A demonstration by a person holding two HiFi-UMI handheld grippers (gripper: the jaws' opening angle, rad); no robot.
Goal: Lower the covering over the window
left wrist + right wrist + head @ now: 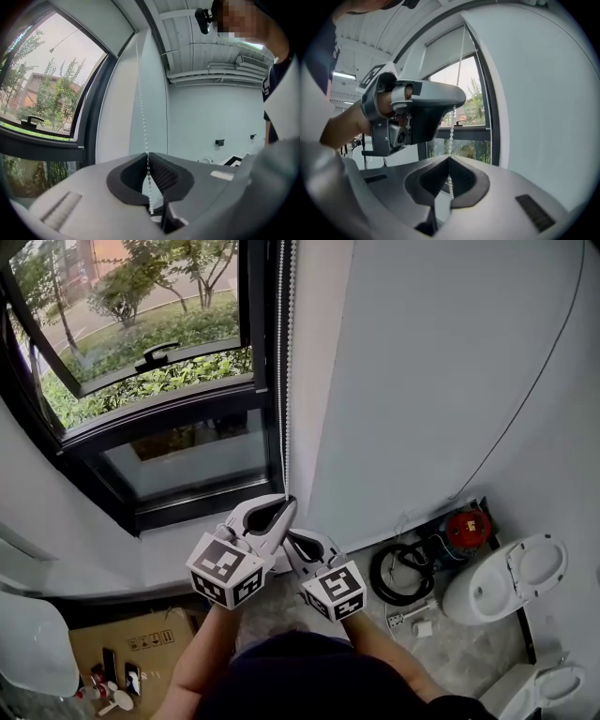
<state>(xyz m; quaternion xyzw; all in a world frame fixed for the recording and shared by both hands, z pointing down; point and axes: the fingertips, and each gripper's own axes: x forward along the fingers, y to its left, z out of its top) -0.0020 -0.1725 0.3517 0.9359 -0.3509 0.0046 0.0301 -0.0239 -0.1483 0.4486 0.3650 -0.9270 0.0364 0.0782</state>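
Note:
A white bead chain (284, 352) hangs beside the dark window frame (258, 381). My left gripper (284, 502) is shut on the bead chain (142, 108), which passes up from between its closed tips (148, 155). Just below and to its right, my right gripper (290, 538) is shut on the same bead chain (459, 70), at its tips (449, 159). The left gripper's body (417, 112) shows above the right one. The pale roller blind (96, 23) is rolled high, covering only the window's top; the blind (445, 49) also shows in the right gripper view.
The window sash (141, 362) is tilted open onto greenery. On the floor to the right are a white toilet (511, 577), a red device (467, 529) and a coiled black hose (398, 573). A cardboard box (131, 652) lies at the lower left.

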